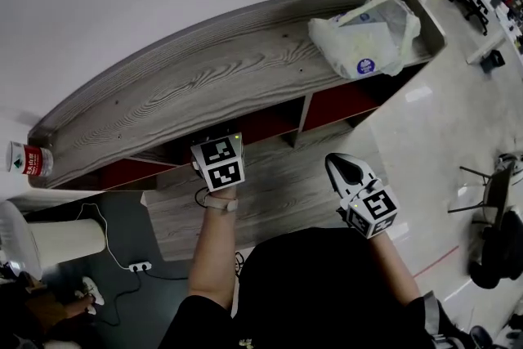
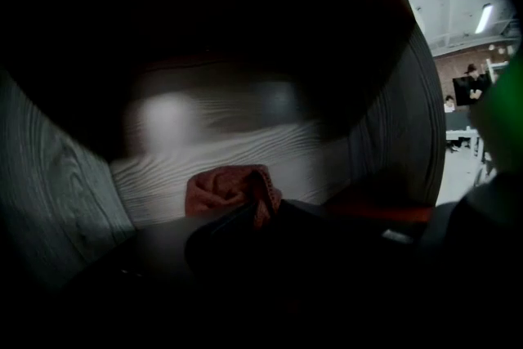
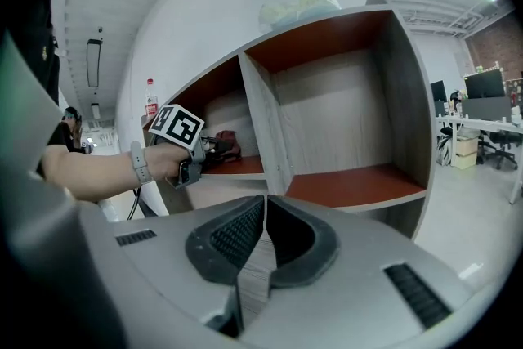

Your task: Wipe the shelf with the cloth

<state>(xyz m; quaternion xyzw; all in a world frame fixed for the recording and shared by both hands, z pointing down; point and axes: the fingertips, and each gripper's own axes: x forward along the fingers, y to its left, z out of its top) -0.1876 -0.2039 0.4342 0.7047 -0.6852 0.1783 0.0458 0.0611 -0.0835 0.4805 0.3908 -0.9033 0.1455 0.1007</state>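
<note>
The shelf unit (image 1: 204, 78) has a grey wood-grain top and red-floored compartments (image 3: 351, 184). My left gripper (image 1: 219, 163) reaches into a left compartment below the top, its jaws hidden in the head view. In the left gripper view it (image 2: 257, 210) is shut on a crumpled red cloth (image 2: 225, 188), which rests against the pale wood-grain surface inside. The right gripper view shows that cloth (image 3: 227, 141) lying on the compartment's red floor. My right gripper (image 1: 345, 169) hangs back in front of the shelf, holding nothing, its jaws (image 3: 264, 207) shut.
A white plastic bag (image 1: 365, 33) lies on the right end of the shelf top. A bottle with a red label (image 1: 29, 159) stands at the left end. A white power strip (image 1: 139, 266) and cable lie on the floor, lower left. Office chairs (image 1: 498, 241) stand to the right.
</note>
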